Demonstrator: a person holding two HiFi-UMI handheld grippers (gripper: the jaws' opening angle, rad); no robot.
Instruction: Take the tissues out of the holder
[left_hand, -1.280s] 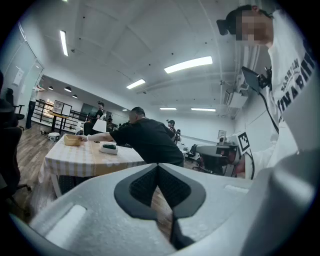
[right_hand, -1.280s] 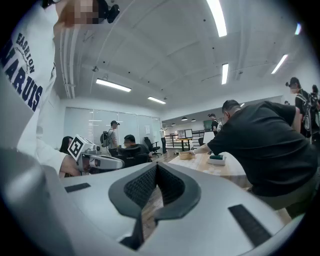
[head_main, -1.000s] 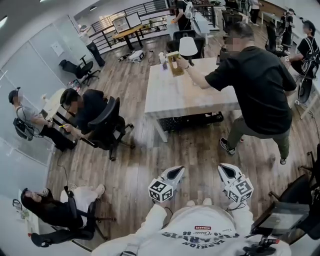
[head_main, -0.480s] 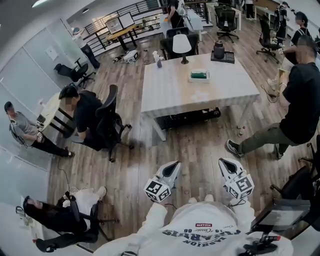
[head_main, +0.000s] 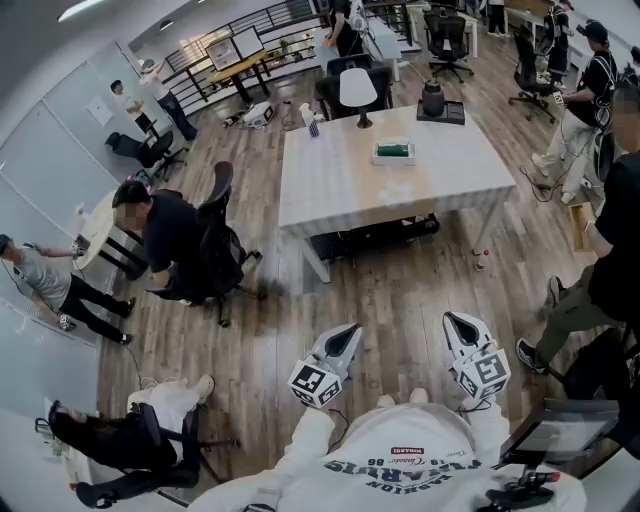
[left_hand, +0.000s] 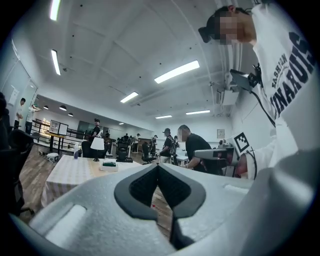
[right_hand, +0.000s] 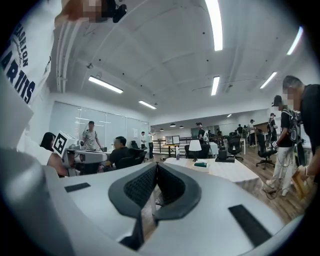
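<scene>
A large open office has a floor of brown wooden planks (head_main: 400, 300), a white ceiling with long strip lights (right_hand: 216, 25), and pale glass partitions along the left side. Near the middle stands the wide rectangular white surface (head_main: 340, 190), smooth and matt, with a faint grid pattern and slim white legs. Several people stand or sit around the room. One in a black top (head_main: 170, 230) sits on a black mesh office chair (head_main: 218, 255) to the left of the surface.

On the far half of the surface rests the small white rectangular tissue holder with a green top (head_main: 394, 152). It stands alone, well apart from both tools. Behind it are a white shaded table lamp (head_main: 352, 90) and a dark rounded jug on a black tray (head_main: 433, 98).

At the bottom of the head view, a person in a white printed sweatshirt (head_main: 400, 465) holds two grey moulded plastic tools over the bare floor. The left tool (head_main: 350, 332) has its ribbed black pads pressed together at the tips with nothing between them. The right tool (head_main: 452, 320) is likewise closed and empty. Each carries a white cube with black square markers (head_main: 314, 383).
</scene>
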